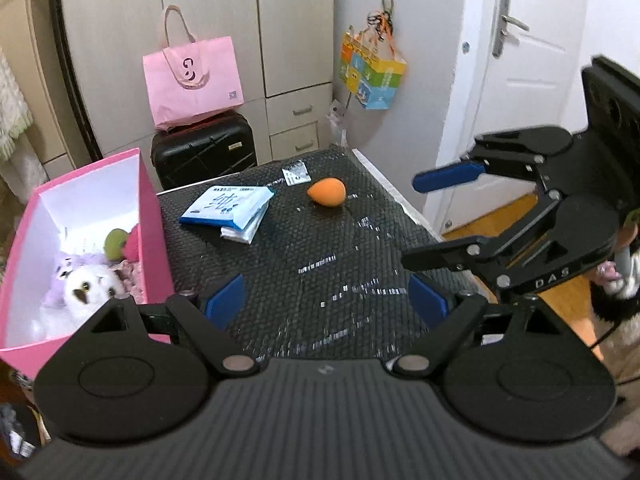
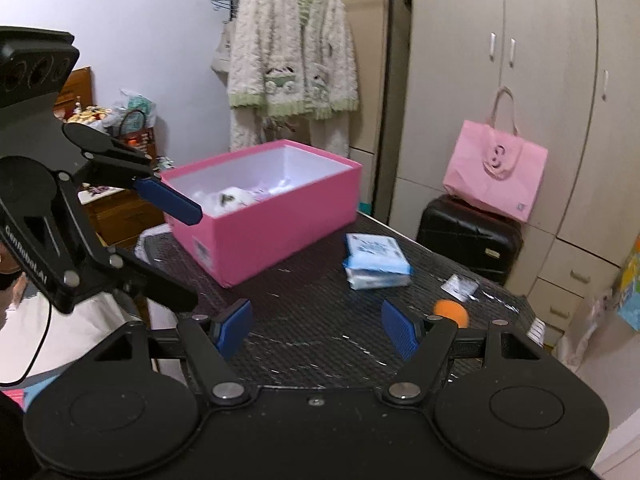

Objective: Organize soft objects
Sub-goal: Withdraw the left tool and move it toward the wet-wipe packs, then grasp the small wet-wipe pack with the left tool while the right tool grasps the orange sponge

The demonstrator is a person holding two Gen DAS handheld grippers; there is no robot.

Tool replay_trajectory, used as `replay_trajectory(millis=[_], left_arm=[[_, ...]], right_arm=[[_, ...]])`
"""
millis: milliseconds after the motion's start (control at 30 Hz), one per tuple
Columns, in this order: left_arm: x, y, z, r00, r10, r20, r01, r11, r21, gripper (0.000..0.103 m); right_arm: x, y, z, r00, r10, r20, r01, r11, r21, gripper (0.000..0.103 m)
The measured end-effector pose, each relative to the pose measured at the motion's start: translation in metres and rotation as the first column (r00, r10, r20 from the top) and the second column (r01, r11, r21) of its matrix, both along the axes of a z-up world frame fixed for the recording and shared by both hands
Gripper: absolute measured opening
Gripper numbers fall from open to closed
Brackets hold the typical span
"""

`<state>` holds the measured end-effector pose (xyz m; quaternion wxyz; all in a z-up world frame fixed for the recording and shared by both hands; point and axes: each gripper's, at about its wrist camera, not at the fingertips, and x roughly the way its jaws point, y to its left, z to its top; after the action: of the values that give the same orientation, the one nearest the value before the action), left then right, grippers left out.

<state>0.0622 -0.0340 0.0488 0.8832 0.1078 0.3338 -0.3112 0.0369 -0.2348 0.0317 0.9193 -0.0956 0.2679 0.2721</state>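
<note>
Black mesh matting covers the worktop (image 1: 320, 248) right under both of your grippers, probably so soft things do not slide when you pinch them. Your left gripper (image 1: 324, 304) hangs low over the mat with its blue pads spread wide and nothing between them. Your right gripper (image 2: 316, 330) is the same: jaws spread, empty, hovering over bare mat. Each one shows at the edge of the other's view, so you are holding them close together, side by side.

Just left of your left gripper sits the pink box (image 1: 24, 240), open at the top, likely the collecting place: a white plush toy (image 1: 88, 290), something purple and a green and pink piece already lie inside it.

Ahead of both grippers, 2 soft things remain out on the mat. The blue tissue packs (image 2: 376, 262), stacked loosely, lie ahead and slightly right of your right gripper, near the box. The orange sponge egg (image 1: 326, 193) lies further forward of your left gripper, and close off the right finger of your right gripper. A small white wrapper (image 1: 296, 175) lies just beyond the egg.

Judging by position, the right gripper is best placed for the egg. It should squash easily, so close gently.
</note>
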Motion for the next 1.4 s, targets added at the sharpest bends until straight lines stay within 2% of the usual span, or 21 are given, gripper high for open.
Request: replay_trajectory(millis=[133,300,533,700,767,967,1067,1133,1267,1367,1400], left_arm=[[0.022,-0.008,-0.017,0.999,0.042,0.022,-0.042,0.999,-0.022,0.089],[0.051,-0.016,-0.044,0.994,0.107,0.029,-0.104,0.992,-0.068,0.088],[0.09,-0.036,-0.08,0.982,0.178,0.058,-0.174,0.983,-0.064,0.088],[0.126,-0.042,-0.104,0.965,0.253,0.065,-0.251,0.967,-0.042,0.087],[0.139,-0.044,-0.113,0.961,0.273,0.052,-0.272,0.962,-0.028,0.086],[0.173,-0.041,-0.135,0.948,0.314,-0.054,-0.315,0.949,-0.011,0.085],[0.187,-0.042,-0.139,0.936,0.346,-0.062,-0.348,0.937,-0.033,0.085],[0.193,-0.045,-0.141,0.94,0.337,-0.063,-0.339,0.94,-0.039,0.085],[0.199,-0.054,-0.146,0.945,0.327,-0.024,-0.328,0.944,-0.024,0.085],[0.2,-0.059,-0.15,0.946,0.323,0.039,-0.324,0.946,0.029,0.087],[0.2,-0.058,-0.15,0.948,0.315,0.042,-0.316,0.949,0.019,0.086]], right_arm=[[0.02,-0.017,-0.016,1.0,-0.025,-0.017,0.025,1.0,0.014,0.076],[0.044,-0.033,-0.04,0.999,-0.043,0.017,0.043,0.998,0.04,0.076],[0.083,-0.051,-0.074,0.995,-0.076,0.062,0.072,0.995,0.068,0.076],[0.111,-0.063,-0.092,0.994,-0.102,0.035,0.098,0.99,0.1,0.076],[0.12,-0.066,-0.097,0.994,-0.11,0.029,0.106,0.989,0.104,0.076],[0.141,-0.067,-0.112,0.995,-0.1,0.015,0.098,0.992,0.074,0.076],[0.149,-0.065,-0.118,0.996,-0.09,0.009,0.089,0.994,0.056,0.076],[0.154,-0.064,-0.12,0.996,-0.09,0.003,0.089,0.994,0.062,0.076],[0.159,-0.063,-0.124,0.996,-0.086,-0.002,0.086,0.994,0.066,0.076],[0.161,-0.063,-0.125,0.997,-0.082,0.001,0.082,0.994,0.07,0.076],[0.161,-0.064,-0.125,0.997,-0.083,0.005,0.083,0.994,0.07,0.076]])
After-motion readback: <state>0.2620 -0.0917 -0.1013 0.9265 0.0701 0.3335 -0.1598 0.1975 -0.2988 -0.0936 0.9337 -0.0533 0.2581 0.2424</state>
